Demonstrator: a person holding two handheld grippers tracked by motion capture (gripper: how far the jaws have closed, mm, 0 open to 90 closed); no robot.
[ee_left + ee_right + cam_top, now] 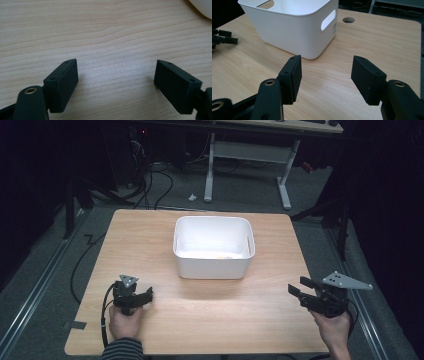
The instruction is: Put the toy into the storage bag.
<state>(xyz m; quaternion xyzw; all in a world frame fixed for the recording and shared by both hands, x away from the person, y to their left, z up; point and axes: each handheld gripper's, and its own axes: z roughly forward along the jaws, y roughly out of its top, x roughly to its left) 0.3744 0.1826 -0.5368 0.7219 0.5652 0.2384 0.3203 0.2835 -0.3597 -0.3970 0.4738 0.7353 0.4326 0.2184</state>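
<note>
The white bin [213, 265] stands on the wooden table [150, 240], a little behind the table's middle and roughly centred between its left and right edges. It is a rectangular plastic tub with rounded corners, smooth matte walls that taper slightly toward the base, and a rolled rim; its top is open. In the right gripper view the bin [287, 30] shows an oval handle slot cut through each short wall near the rim, and a small pale label sits just beside the nearer slot. From the high view, something pale and yellowish lies on the bin's floor, too small and washed out to tell what it is. Behind the bin in the right gripper view, a round cable hole [348, 20] is cut through the tabletop. The left gripper [145, 295] rests low at the front left of the table, held in the person's left hand [125, 322], well apart from the bin; in the left gripper view its jaws stand wide, with only bare wood grain between them and a corner of the bin [202, 8] at the top right edge. The right gripper [297, 287] sits at the table's front right edge in the right hand [335, 330], pointing toward the bin, jaws about half open with nothing between them.
</note>
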